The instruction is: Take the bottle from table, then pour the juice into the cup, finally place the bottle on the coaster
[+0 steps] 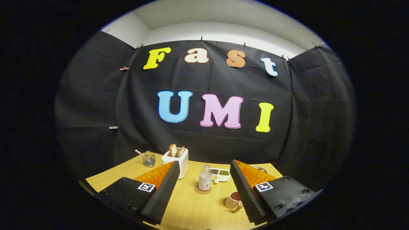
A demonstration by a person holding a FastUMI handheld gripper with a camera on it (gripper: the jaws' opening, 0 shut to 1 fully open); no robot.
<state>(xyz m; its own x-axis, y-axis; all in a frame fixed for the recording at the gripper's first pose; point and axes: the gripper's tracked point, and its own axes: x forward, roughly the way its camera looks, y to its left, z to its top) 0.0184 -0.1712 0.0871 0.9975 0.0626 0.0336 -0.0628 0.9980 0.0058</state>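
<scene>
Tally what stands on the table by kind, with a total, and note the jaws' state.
Bottle, on a coaster: 1
Coaster: 1
Cup: 1
Toaster with toast: 1
Divided tray: 1
Wire holder: 1
Metal bowl: 1
Total: 7
Gripper jaws open, holding nothing.

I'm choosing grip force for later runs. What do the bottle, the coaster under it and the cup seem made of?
The tongs are open, empty.
Bottle: probably frosted plastic or glass; cloudy, dull sheen, shiny cap.
Coaster: likely cork or wood; matte brown disc.
Cup: looks glazed ceramic; smooth cream wall, thick handle.
</scene>
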